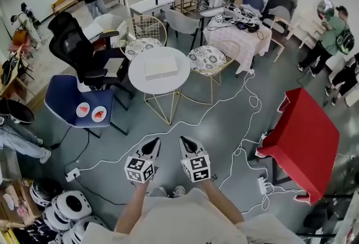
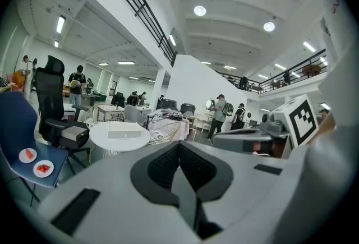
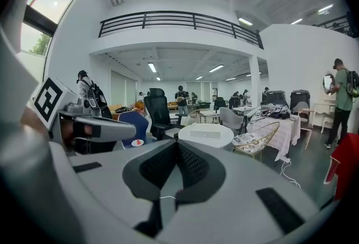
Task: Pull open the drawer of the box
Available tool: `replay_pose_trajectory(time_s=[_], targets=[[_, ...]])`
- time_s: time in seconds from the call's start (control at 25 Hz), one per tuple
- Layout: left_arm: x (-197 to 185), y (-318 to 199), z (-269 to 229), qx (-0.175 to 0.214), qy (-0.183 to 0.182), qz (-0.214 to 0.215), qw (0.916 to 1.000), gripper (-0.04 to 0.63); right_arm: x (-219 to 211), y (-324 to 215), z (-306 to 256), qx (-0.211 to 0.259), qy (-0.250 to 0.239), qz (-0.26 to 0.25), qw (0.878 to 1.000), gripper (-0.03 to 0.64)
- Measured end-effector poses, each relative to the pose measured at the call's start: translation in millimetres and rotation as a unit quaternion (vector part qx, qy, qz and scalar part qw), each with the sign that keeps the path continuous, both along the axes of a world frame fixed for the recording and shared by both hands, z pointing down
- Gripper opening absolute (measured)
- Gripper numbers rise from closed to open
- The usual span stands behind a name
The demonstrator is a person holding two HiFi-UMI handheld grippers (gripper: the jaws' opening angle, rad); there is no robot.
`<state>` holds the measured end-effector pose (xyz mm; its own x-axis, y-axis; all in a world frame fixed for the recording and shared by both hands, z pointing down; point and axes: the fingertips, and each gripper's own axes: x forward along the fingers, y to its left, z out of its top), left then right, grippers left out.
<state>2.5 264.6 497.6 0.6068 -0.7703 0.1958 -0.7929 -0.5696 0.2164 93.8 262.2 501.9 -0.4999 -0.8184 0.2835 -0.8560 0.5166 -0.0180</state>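
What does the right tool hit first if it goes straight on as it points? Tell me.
Most likely the round white table, near its left edge, with the white box on it. The floor before it looks free. The right tool points slightly down, so depth is uncertain.

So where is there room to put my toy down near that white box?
The round white table is bare all around the box, with the widest bare strip on its near side. The red table is bare too. It is crowded behind the round table, where wire chairs press close, and the blue chair already holds two plates.
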Motion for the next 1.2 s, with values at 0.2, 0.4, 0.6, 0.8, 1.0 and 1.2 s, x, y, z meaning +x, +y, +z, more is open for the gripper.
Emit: replay_pose_trajectory(time_s=[0.2,0.4,0.6,0.8,1.0,1.2], targets=[[4.3,-1.6,3.0,0.001,-0.001,-0.002,1.0,0.012,6.2,-3.7,2.0,0.001,0.0,0.0,1.0,0.015],[1.0,-6.0,4.0,0.0,-0.003,-0.012,0.9999,0.012,5.5,-8.9,3.1,0.003,-0.003,-0.005,1.0,0.015],[-5.5,-9.4,6.7,-0.003,-0.005,-0.024,0.9997,0.012,2.3,-11.9,6.7,0.0,-0.005,-0.014,1.0,0.015],[-7.9,-14.5,9.3,-0.008,-0.008,-0.03,0.9995,0.012,1.3,-19.5,9.5,-0.004,-0.008,-0.018,1.0,0.015],[-7.8,-22.9,14.1,-0.011,-0.006,-0.032,0.9994,0.012,1.5,-28.5,12.9,-0.007,-0.007,-0.021,1.0,0.015],[-11.2,-38.3,18.1,-0.014,-0.007,-0.035,0.9992,0.012,0.9,-44.5,17.1,-0.01,-0.007,-0.02,1.0,0.015]])
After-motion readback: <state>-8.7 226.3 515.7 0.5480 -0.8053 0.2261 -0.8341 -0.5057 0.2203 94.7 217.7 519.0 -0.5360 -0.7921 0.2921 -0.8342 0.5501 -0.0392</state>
